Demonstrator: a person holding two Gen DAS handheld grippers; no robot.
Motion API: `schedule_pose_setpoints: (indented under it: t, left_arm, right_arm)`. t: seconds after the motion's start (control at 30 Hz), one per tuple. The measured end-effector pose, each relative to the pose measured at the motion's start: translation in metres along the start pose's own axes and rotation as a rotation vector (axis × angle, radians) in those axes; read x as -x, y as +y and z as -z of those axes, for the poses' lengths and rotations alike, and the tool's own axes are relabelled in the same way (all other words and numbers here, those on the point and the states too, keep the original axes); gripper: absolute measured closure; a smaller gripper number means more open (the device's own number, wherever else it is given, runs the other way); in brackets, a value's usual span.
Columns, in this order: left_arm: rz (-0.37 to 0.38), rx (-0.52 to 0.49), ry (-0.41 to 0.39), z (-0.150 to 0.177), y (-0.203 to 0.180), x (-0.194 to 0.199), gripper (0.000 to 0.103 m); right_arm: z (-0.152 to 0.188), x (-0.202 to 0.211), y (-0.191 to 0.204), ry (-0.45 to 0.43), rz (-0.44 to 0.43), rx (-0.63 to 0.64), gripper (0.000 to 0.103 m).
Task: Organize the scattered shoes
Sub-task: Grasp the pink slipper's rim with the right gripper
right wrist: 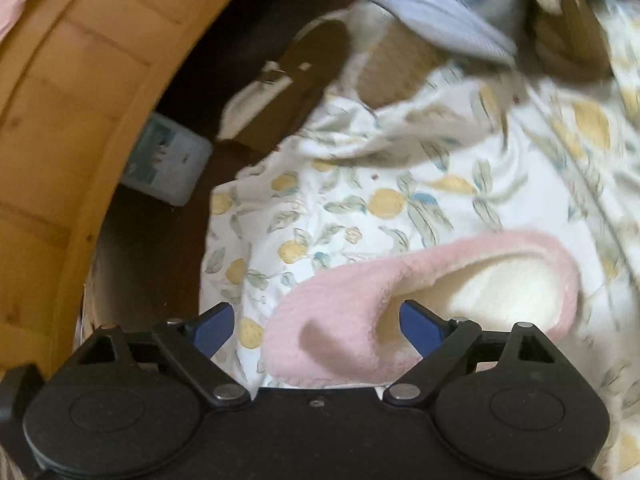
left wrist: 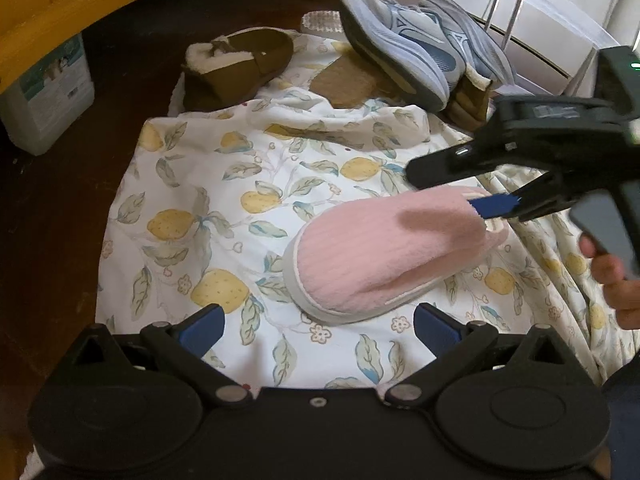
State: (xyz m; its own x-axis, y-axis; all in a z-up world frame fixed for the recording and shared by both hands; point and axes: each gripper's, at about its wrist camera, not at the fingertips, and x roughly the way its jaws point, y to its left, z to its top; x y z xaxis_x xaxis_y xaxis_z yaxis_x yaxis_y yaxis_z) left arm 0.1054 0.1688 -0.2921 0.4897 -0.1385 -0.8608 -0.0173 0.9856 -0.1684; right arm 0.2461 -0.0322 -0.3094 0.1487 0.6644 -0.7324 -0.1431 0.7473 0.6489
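Note:
A pink fuzzy slipper (left wrist: 384, 256) lies on the lemon-print cloth (left wrist: 240, 184). My right gripper (left wrist: 460, 188) comes in from the right, open, with one finger above the slipper's upper and the blue pad (left wrist: 494, 205) in its opening. In the right wrist view the slipper (right wrist: 352, 312) sits between the open fingers of my right gripper (right wrist: 318, 324), the right pad (right wrist: 420, 322) inside the cream lining. My left gripper (left wrist: 318, 326) is open and empty just in front of the slipper's toe. A brown fleece-lined slipper (left wrist: 240, 66) and blue-grey sneakers (left wrist: 416, 40) lie further back.
A white plastic jug (left wrist: 48, 96) stands on the dark floor at the left under a wooden bed frame (right wrist: 60, 140). A second brown slipper (left wrist: 468, 100) lies under the sneakers. White furniture (left wrist: 540, 12) stands at the back right.

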Motion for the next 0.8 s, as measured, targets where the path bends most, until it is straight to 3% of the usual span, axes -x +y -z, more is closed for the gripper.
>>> schedule_pose_setpoints:
  t: [0.1,0.2,0.23,0.27,0.3,0.47,0.63,0.8]
  left_arm:
    - [0.005,-0.003,0.007,0.0,-0.002,-0.002,0.001]
    - [0.004,-0.014,0.012,0.0,-0.003,-0.004,0.001]
    - [0.004,-0.015,0.011,0.0,-0.003,-0.004,0.001]
    - [0.004,-0.012,0.008,0.0,-0.003,-0.003,0.001]
    - [0.002,-0.009,0.005,0.0,-0.002,-0.002,0.001]
    - [-0.01,0.016,-0.028,-0.001,0.004,0.012,0.001]
    - [-0.042,0.028,-0.086,0.003,0.018,0.04,0.001]
    - [-0.04,0.074,-0.088,0.007,0.036,0.048,0.001]
  right_arm:
    - [-0.002,-0.009,-0.012,-0.015,-0.002,-0.074,0.023]
    - [-0.004,-0.018,-0.028,-0.018,-0.069,-0.165,0.04]
    - [-0.005,-0.02,-0.03,-0.014,-0.074,-0.171,0.048]
    - [-0.005,-0.021,-0.029,-0.017,-0.064,-0.153,0.065]
    - [-0.004,-0.021,-0.027,-0.02,-0.051,-0.124,0.069]
    - [-0.006,-0.019,0.003,-0.008,-0.021,0.129,0.075]
    - [-0.011,-0.015,0.034,0.034,-0.041,0.307,0.079]
    - [-0.026,-0.026,0.081,0.1,-0.072,0.462,0.082]
